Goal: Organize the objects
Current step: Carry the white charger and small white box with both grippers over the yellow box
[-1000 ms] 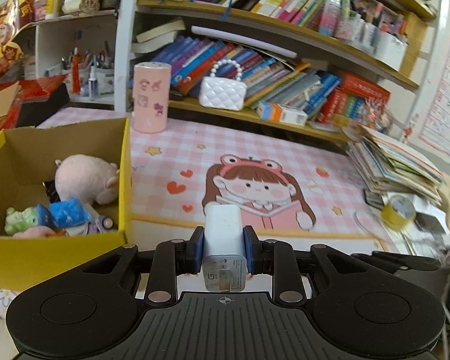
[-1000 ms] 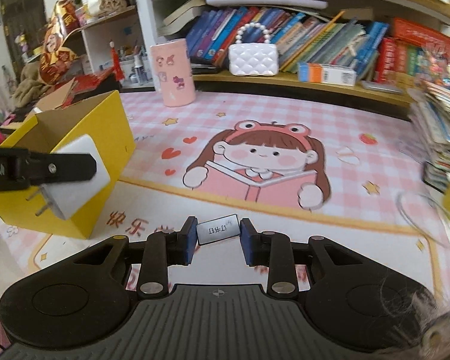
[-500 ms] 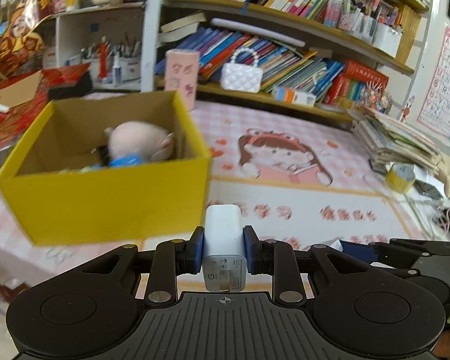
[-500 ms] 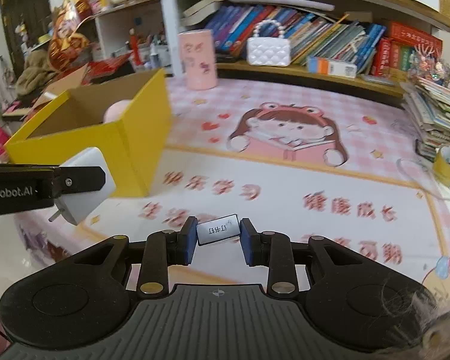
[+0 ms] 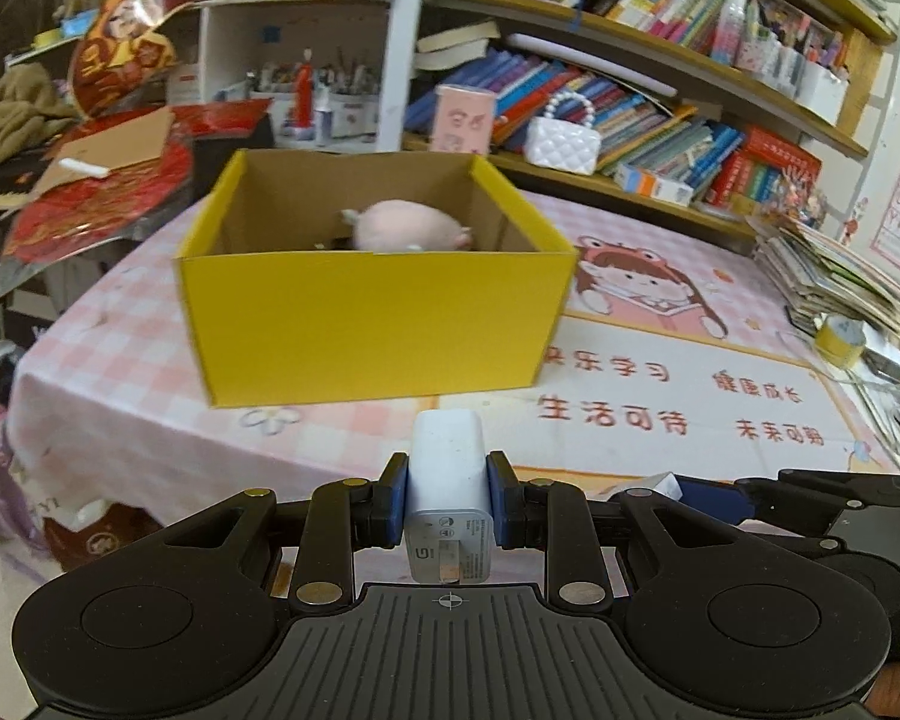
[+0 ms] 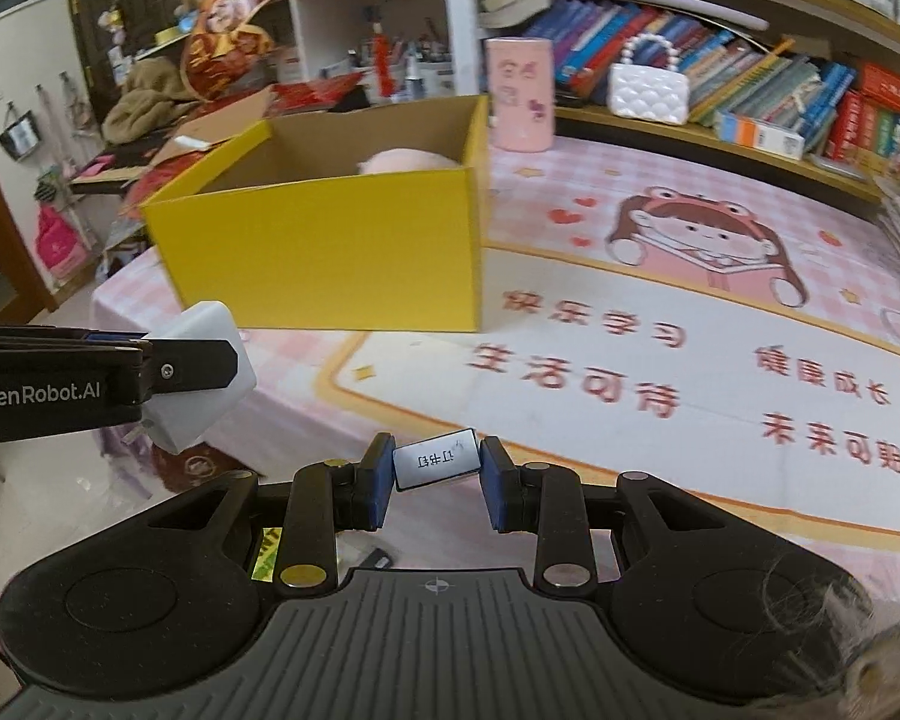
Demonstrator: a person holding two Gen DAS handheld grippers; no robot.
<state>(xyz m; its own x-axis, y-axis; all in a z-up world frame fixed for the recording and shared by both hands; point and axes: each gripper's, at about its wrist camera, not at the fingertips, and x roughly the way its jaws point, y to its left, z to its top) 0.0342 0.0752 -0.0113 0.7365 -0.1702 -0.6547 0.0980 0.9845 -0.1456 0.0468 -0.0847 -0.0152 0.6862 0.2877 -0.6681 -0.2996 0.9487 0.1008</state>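
Observation:
My left gripper (image 5: 447, 498) is shut on a white charger plug (image 5: 448, 483), held in front of the table's near edge. The charger also shows in the right wrist view (image 6: 201, 375), at the left. My right gripper (image 6: 437, 468) is shut on a small white staple box (image 6: 437, 459) with a printed label, also off the table's near edge. A yellow cardboard box (image 5: 378, 318) stands on the table ahead; it also shows in the right wrist view (image 6: 330, 252). A pink plush toy (image 5: 411, 231) lies inside it.
A pink cartoon mat (image 5: 660, 384) covers the table. A pink cup (image 6: 519, 93) and a white pearl-handled purse (image 6: 648, 90) stand at the back by the bookshelf. A stack of books (image 5: 834, 276) and a tape roll (image 5: 840, 336) lie at the right.
Both grippers have pulled back from the table and away from the box, each still holding its object. The box now appears farther and more central.

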